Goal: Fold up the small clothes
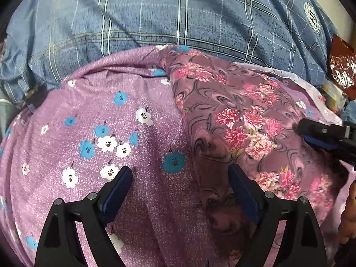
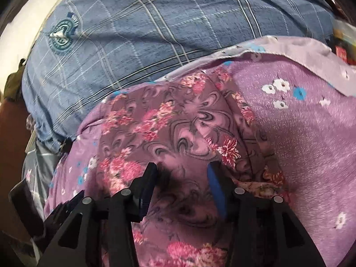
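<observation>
A mauve garment (image 1: 233, 115) printed with pink flowers and dark swirls lies rumpled on a purple bedsheet (image 1: 111, 133). My left gripper (image 1: 180, 173) is open wide just above the garment's left edge. One finger is over the sheet, the other over the garment, and neither pad presses anything. In the right wrist view the same garment (image 2: 178, 122) fills the middle. My right gripper (image 2: 182, 169) hovers over it, jaws apart, with cloth below them but not pinched. The right gripper (image 1: 311, 133) also shows at the right edge of the left wrist view, on the garment's far side.
A blue plaid quilt (image 1: 155, 17) (image 2: 155, 22) bulges behind the garment. The purple sheet (image 2: 311, 144) with white and blue flowers spreads to the sides. A red packet (image 1: 342, 66) and small clutter sit at the right. A person's hand (image 1: 350, 211) shows at the right edge.
</observation>
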### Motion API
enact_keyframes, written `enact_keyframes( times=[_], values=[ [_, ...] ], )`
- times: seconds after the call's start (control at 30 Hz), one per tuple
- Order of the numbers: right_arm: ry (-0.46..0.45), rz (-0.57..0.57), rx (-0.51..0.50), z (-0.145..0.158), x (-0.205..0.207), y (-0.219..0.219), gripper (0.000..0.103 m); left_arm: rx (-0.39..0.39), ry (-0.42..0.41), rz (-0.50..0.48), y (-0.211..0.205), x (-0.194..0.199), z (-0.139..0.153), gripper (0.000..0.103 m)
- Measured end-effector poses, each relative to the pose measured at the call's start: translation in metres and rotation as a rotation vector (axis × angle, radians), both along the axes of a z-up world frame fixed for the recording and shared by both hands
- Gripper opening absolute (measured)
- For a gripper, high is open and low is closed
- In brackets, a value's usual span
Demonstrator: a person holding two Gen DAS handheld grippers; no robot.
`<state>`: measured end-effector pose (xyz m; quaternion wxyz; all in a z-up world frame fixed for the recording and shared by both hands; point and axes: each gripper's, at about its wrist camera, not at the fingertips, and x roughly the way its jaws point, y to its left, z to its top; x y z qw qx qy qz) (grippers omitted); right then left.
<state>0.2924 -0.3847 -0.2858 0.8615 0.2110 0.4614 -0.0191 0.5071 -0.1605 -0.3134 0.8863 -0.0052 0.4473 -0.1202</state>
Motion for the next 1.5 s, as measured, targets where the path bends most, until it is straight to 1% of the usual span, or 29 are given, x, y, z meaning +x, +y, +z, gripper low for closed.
enact_keyframes(
  times=[0.07,0.1,0.17,0.2,0.27,0.33,0.43,0.5,0.63,0.73,0.83,0.93,1.03,1.1,1.2,1.3,1.33,1.37,1.4,1.43,1.47,1.5],
  values=[
    [-0.019,-0.017,0.048,0.006,-0.008,-0.010,0.050,-0.043,0.000,-0.007,0.008,0.003,0.009,0.087],
    [-0.037,-0.038,0.078,0.011,-0.014,-0.021,0.051,-0.073,-0.023,-0.009,0.013,0.002,0.016,0.087],
    [-0.064,-0.074,0.106,0.018,-0.021,-0.039,0.061,-0.115,-0.055,-0.007,0.021,0.002,0.026,0.087],
    [-0.082,-0.103,0.129,0.023,-0.025,-0.055,0.062,-0.143,-0.057,-0.011,0.025,0.002,0.028,0.088],
    [-0.102,-0.152,0.187,0.023,-0.032,-0.079,0.066,-0.214,-0.030,-0.034,0.032,0.007,0.028,0.088],
    [-0.105,-0.181,0.252,0.020,-0.037,-0.098,0.067,-0.275,0.013,-0.047,0.036,0.011,0.023,0.087],
    [-0.093,-0.205,0.343,0.005,-0.037,-0.123,0.068,-0.328,0.068,-0.065,0.041,0.020,0.016,0.087],
    [-0.068,-0.209,0.409,-0.009,-0.033,-0.131,0.068,-0.350,0.083,-0.088,0.040,0.024,0.014,0.087],
    [-0.044,-0.195,0.471,-0.025,-0.027,-0.133,0.068,-0.431,0.125,-0.140,0.039,0.031,0.008,0.087],
    [-0.032,-0.161,0.477,-0.031,-0.021,-0.128,0.068,-0.467,0.143,-0.147,0.039,0.037,0.002,0.087],
    [-0.034,-0.137,0.478,-0.035,-0.016,-0.123,0.068,-0.484,0.163,-0.152,0.035,0.043,-0.006,0.087],
    [-0.046,-0.113,0.472,-0.036,-0.011,-0.116,0.069,-0.471,0.172,-0.154,0.029,0.044,-0.012,0.087],
    [-0.053,-0.065,0.488,-0.038,-0.007,-0.106,0.069,-0.454,0.178,-0.169,0.018,0.046,-0.017,0.087],
    [-0.048,-0.043,0.448,-0.037,-0.003,-0.096,0.069,-0.444,0.165,-0.177,0.013,0.046,-0.017,0.087],
    [-0.039,0.010,0.425,-0.038,0.002,-0.084,0.069,-0.437,0.147,-0.187,0.009,0.044,-0.018,0.087],
    [-0.035,0.038,0.349,-0.038,0.004,-0.074,0.069,-0.445,0.131,-0.181,0.006,0.042,-0.019,0.083],
    [-0.036,0.035,0.336,-0.037,0.004,-0.072,0.066,-0.443,0.124,-0.177,0.006,0.041,-0.018,0.078],
    [-0.032,0.032,0.318,-0.037,0.004,-0.070,0.058,-0.439,0.116,-0.172,0.006,0.040,-0.018,0.072],
    [-0.027,0.023,0.295,-0.036,0.003,-0.070,0.053,-0.436,0.108,-0.168,0.006,0.039,-0.017,0.070],
    [-0.022,0.015,0.284,-0.036,0.003,-0.070,0.046,-0.435,0.103,-0.167,0.010,0.036,-0.015,0.066],
    [-0.020,0.005,0.279,-0.035,0.001,-0.071,0.037,-0.432,0.096,-0.163,0.011,0.034,-0.014,0.059],
    [-0.024,-0.004,0.275,-0.034,-0.001,-0.072,0.033,-0.429,0.088,-0.160,0.012,0.031,-0.012,0.056]
  ],
)
